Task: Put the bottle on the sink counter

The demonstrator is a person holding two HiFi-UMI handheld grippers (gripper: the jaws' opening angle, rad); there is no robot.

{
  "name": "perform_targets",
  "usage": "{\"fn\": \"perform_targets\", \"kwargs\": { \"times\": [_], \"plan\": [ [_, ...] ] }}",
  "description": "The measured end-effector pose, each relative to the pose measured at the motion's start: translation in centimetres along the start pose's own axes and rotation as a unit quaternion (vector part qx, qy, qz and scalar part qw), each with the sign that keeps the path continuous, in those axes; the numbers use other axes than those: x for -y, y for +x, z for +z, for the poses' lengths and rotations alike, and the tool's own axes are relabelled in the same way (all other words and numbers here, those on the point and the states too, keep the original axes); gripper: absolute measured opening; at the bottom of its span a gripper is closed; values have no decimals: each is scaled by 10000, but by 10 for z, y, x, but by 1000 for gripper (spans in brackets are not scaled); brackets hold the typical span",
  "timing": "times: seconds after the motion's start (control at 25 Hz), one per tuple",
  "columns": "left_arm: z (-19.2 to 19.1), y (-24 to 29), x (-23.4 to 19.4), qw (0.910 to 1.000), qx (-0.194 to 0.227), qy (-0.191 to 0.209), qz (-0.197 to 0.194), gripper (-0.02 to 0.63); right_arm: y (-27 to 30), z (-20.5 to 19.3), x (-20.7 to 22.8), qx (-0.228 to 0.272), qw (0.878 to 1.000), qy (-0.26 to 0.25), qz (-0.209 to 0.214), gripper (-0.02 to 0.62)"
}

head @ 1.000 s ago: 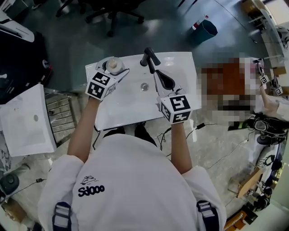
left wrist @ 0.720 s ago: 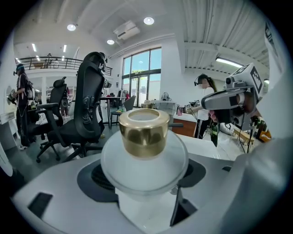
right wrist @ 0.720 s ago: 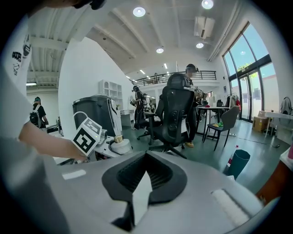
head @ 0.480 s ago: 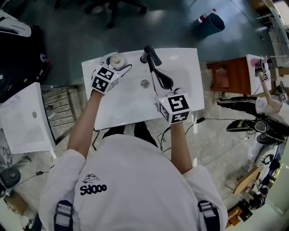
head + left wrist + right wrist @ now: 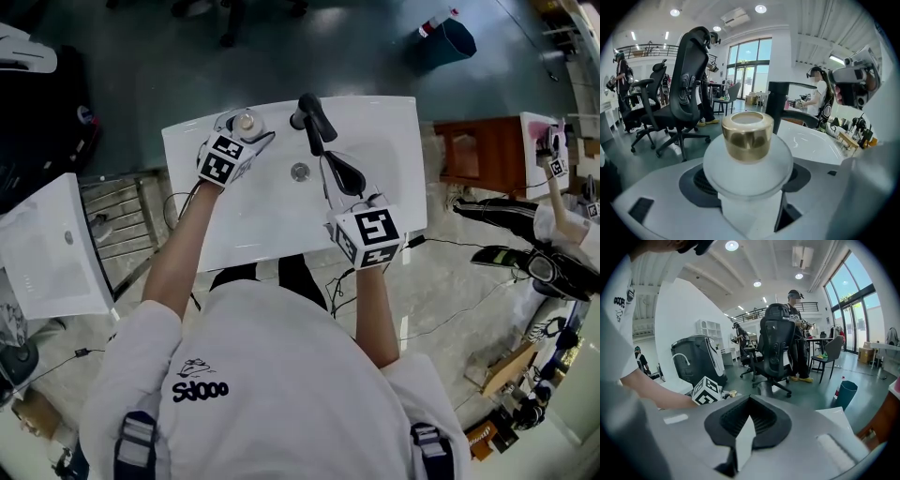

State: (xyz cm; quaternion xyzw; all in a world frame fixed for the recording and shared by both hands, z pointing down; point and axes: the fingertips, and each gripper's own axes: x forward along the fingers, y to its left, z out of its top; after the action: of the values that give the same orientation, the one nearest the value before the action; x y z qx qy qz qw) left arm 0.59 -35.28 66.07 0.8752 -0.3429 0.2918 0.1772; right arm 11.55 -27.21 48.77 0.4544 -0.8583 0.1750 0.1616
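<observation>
ok, nearly done by my read. left gripper [image 5: 236, 139] is clamped on the white bottle [image 5: 747, 161], gold cap up, jaws on its body below the shoulder. the bottle is over the back-left corner of the sink counter [image 5: 380, 122], about 10 o'clock from the drain [image 5: 300, 172] and 9 o'clock from the faucet [image 5: 310, 114]. i can't tell if its base is down on the counter. right gripper [image 5: 749, 413] is closed on nothing, over the basin at 4 o'clock from the drain. what's left: confirm contact, release, back off.
</observation>
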Motion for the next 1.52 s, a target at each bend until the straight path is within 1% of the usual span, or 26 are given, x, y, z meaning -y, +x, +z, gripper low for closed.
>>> {"fn": "perform_targets", "kwargs": {
  "times": [0.32, 0.6, 0.76, 1.0, 1.4, 1.52],
  "plan": [
    [-21, 23, -7, 9996, -256, -35, 148, 341, 4, -7, 7, -82, 9999, 77, -8, 9],
    [-20, 29, -4, 9993, -277, 153, 177, 341, 6, -8, 11, -133, 9999, 67, 12, 11],
    [-18, 33, -2, 9989, -186, 387, 176, 341, 8, -9, 8, -163, 9998, 53, 46, 11],
    [-20, 34, -1, 9978, -288, 528, 279, 341, 7, -9, 9, -167, 9998, 45, 36, 11],
    [-26, 32, -2, 9973, -471, 434, 372, 342, -8, -15, 0, -146, 9999, 47, -41, 10],
    [-27, 29, -4, 9983, -435, 240, 298, 342, -13, -14, -4, -124, 9999, 18, -56, 10]
  ]
}}
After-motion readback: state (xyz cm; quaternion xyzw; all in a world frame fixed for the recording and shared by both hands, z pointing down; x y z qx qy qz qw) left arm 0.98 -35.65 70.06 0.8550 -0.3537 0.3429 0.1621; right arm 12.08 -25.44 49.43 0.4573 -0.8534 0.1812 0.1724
